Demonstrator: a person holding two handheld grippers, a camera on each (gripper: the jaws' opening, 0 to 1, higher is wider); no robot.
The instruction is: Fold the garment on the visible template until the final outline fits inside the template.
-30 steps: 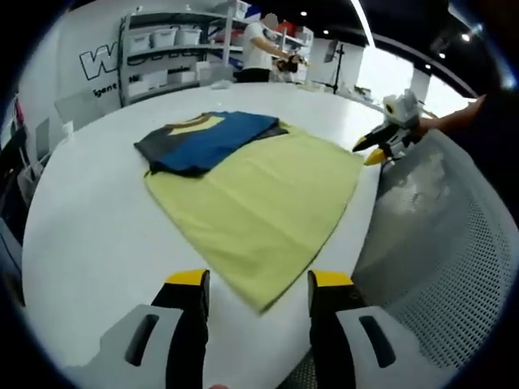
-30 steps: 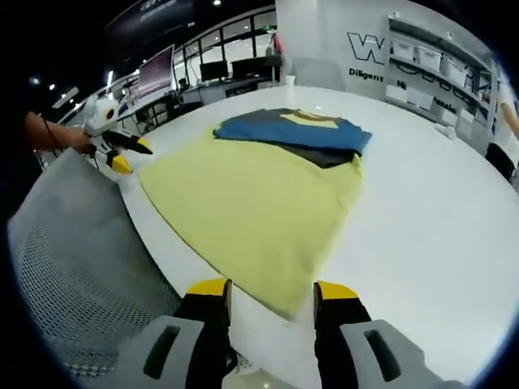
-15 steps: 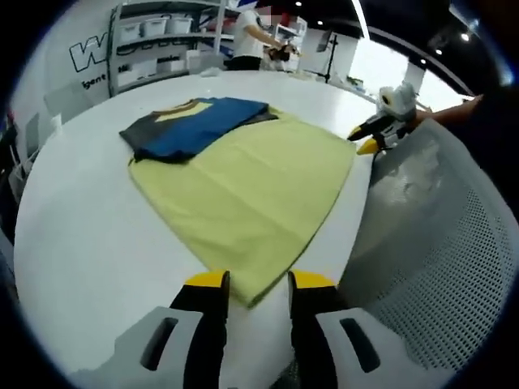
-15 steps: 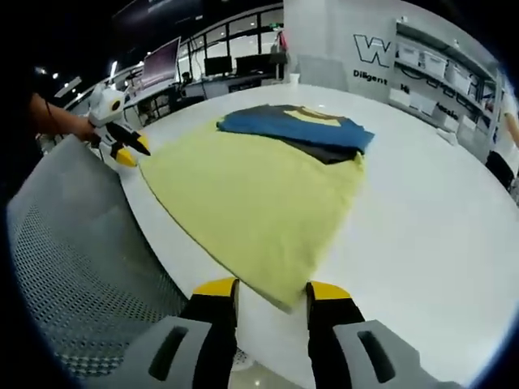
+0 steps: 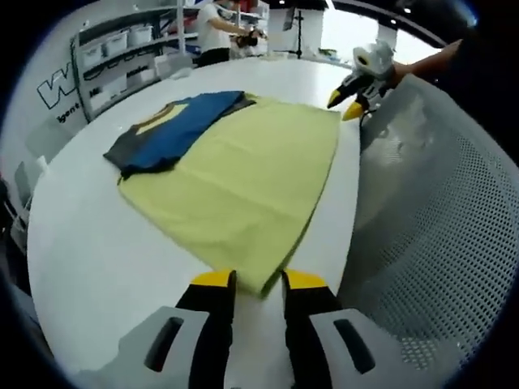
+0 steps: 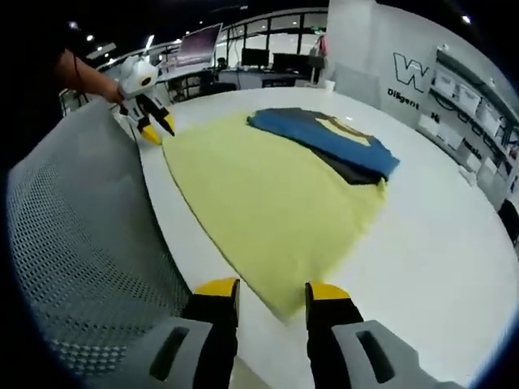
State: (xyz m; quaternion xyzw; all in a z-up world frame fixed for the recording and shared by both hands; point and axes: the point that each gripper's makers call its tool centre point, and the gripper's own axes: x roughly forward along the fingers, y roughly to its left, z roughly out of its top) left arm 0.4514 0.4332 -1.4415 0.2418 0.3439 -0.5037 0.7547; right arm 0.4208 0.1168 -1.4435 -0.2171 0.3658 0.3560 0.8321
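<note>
Left gripper (image 5: 258, 284) sits at 6 o'clock, jaws spread a little, straddling the near corner of the yellow template (image 5: 243, 174) without pinching it. Right gripper (image 6: 272, 292): same, jaws apart over its own template (image 6: 272, 203) corner. Folded blue garment (image 5: 174, 130) lies at the template's far end, toward 11 o'clock, on the white table (image 5: 89, 259). Mesh chair (image 5: 430, 227) at 3 o'clock.

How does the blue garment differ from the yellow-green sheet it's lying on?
The blue garment is folded into a small multi-coloured bundle of blue, dark grey and a yellow patch; the yellow-green sheet is one plain colour. The garment covers only the sheet's far end, while the sheet spreads wide, one corner reaching between the left gripper tips. Both lie flat on the white table.
</note>
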